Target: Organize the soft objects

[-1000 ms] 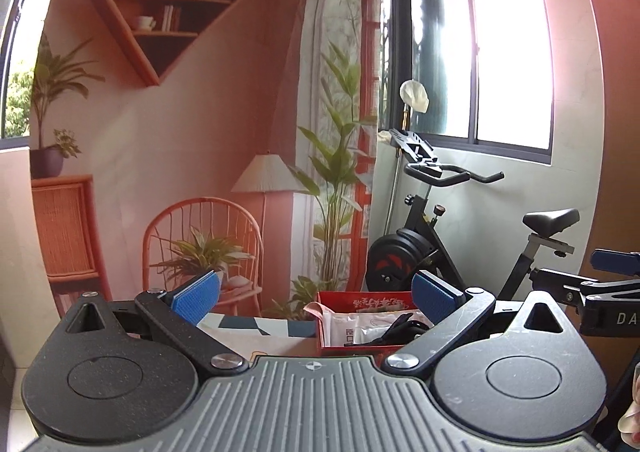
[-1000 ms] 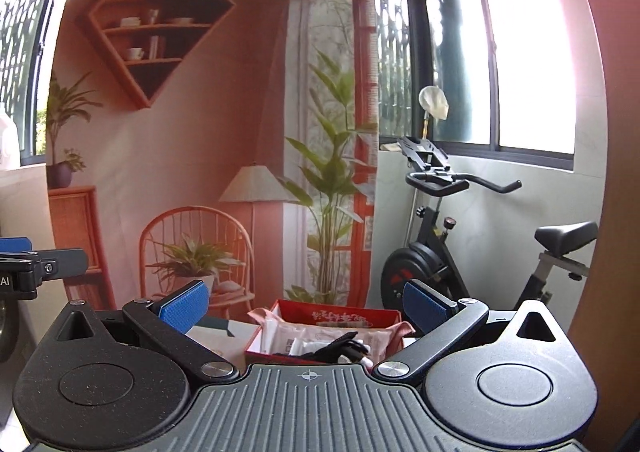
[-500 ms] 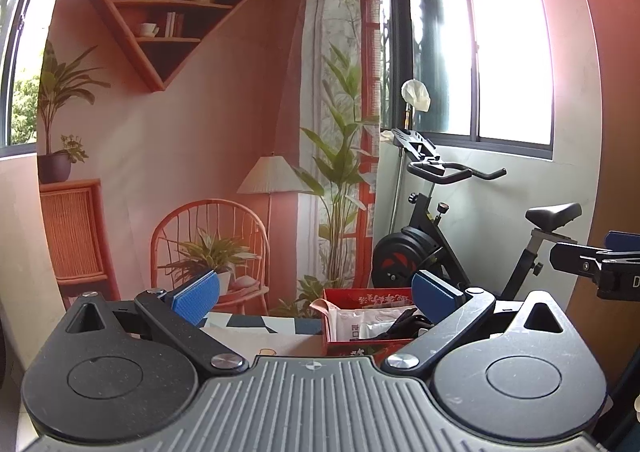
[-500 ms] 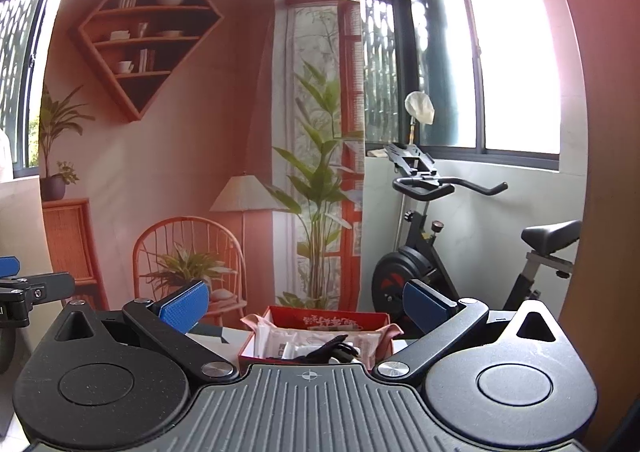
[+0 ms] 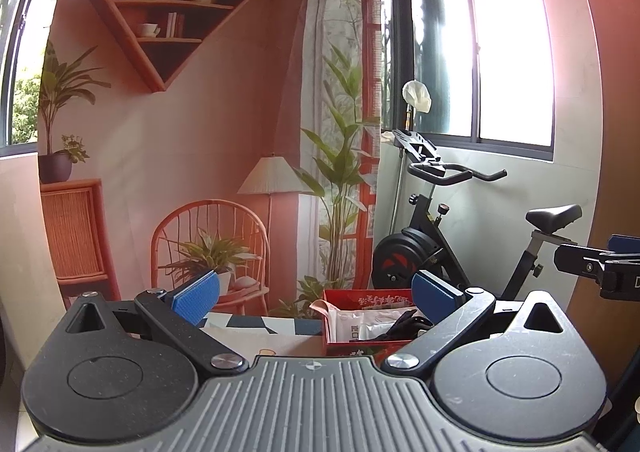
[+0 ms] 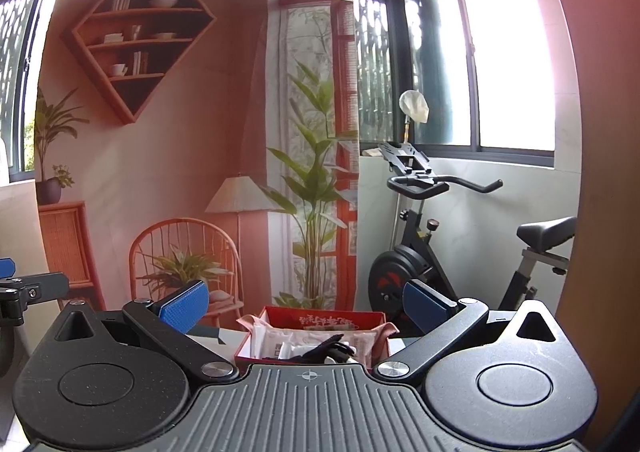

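Soft packets (image 6: 280,342) fill the red box (image 6: 320,322) on the table (image 5: 248,340) ahead — probably light, limp and slippery in their wrappers. A black glove-like piece (image 6: 326,348) lies on top; pinch its bunched middle. Left gripper (image 5: 314,294) and right gripper (image 6: 306,298) both hold their fingers wide, empty.

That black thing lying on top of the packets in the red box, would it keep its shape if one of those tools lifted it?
Probably not. The black item looks like a fabric glove, draped unevenly over the white packets, so it would likely sag. It seems light for its size. It lies loose atop the red box, so a push might just slide it.
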The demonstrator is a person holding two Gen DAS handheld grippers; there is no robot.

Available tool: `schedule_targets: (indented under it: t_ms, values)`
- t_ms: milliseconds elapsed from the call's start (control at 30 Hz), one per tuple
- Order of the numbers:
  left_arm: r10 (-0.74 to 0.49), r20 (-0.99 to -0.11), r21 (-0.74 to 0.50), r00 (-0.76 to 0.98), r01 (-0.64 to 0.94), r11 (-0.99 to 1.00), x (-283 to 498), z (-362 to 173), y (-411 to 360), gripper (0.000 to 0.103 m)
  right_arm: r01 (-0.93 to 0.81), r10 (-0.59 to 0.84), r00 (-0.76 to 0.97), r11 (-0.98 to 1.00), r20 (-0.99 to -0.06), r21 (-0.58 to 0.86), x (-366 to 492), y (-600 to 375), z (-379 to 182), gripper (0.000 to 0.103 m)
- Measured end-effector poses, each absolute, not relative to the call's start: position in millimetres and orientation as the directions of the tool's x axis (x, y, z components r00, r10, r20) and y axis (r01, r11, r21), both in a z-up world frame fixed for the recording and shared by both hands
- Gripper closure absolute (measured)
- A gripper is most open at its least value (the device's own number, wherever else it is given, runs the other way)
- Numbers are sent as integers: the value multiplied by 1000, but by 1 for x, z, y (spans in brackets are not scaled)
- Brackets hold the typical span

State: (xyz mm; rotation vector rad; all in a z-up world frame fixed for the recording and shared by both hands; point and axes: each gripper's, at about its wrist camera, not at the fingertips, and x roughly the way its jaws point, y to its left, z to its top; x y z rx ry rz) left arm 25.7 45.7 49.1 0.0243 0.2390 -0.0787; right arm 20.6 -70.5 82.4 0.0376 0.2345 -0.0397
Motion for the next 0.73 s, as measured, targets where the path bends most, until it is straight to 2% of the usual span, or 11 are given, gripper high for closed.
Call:
schedule_targets:
  t_ms: [733]
  values:
    - [-73,-244,13,967,78,997,26,51,46,0,44,-34,970,998,-241,37,20,-72,80,0]
